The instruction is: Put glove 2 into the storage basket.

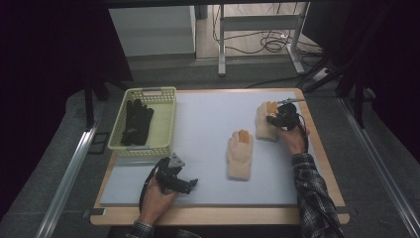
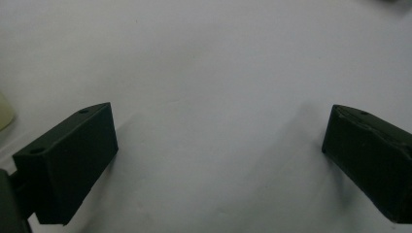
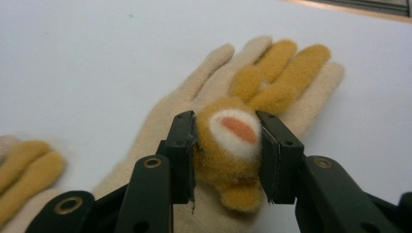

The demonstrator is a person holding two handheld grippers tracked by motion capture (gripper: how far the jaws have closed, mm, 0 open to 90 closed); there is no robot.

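Gloves are what this scene turns on. From the high view, two cream gloves with orange patches lie on the pale table (image 1: 208, 124): one glove (image 1: 239, 154) near the middle, the far glove (image 1: 266, 121) toward the far right corner, under the right gripper (image 1: 280, 119). A yellow basket (image 1: 145, 144) at the far left holds black gloves (image 1: 135, 121), likely where sorted items go. The left gripper (image 1: 184, 183) rests at the near edge, leaving open table between it and the basket.

In the left gripper view, its fingers (image 2: 68, 165) stand spread wide over bare table, gripping nothing.

In the right gripper view, the fingers (image 3: 182, 155) pinch a raised orange patch (image 3: 232, 153) on the far glove, seemingly to lift it. The middle glove lies near left, and the table edge (image 3: 340, 9) runs close behind.
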